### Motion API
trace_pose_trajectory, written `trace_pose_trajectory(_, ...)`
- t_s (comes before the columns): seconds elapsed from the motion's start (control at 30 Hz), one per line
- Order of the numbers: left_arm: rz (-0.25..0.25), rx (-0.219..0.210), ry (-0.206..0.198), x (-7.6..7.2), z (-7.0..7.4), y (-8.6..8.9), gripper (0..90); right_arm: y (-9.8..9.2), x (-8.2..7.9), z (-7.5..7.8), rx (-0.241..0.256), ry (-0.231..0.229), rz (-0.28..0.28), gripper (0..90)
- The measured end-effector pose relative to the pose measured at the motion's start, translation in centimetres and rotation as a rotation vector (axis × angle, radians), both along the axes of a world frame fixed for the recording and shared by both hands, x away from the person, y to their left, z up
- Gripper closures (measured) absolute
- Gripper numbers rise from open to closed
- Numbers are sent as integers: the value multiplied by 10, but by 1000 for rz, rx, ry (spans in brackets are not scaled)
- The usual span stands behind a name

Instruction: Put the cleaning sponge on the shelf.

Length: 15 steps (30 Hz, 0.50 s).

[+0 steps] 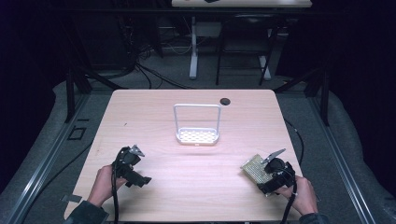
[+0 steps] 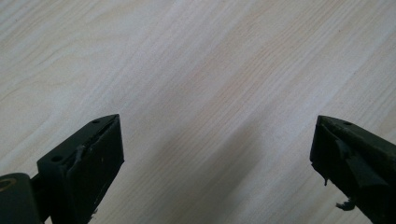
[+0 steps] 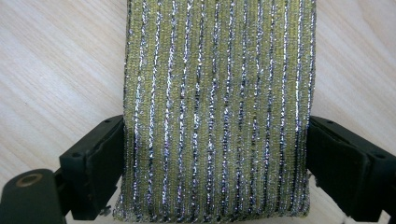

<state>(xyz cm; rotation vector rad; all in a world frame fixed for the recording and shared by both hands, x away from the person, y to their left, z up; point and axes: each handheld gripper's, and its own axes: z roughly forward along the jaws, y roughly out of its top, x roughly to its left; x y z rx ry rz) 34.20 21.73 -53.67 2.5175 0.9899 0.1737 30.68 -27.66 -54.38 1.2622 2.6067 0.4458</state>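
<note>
Black tongs (image 1: 145, 179), grey three-cornered top plates, trailing black cables, dark sleeves

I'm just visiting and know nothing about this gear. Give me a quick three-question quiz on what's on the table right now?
1. True or false: the left gripper has something between its jaws.
2. What does the right gripper have its jaws around: (a) the white rack, (b) the green sponge with silver stripes, (c) a cable?
3. Fill in: the white rack stands near the table's ____ (middle / left edge).

Key: 1 false, its jaws are apart over bare wood; 2 b; 3 middle.
</note>
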Motion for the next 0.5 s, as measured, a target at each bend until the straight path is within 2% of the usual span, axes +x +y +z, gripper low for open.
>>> trace_pose_trajectory(0.5,0,1,0,0,0,0,26,12,-2,8,24,-41,13,105)
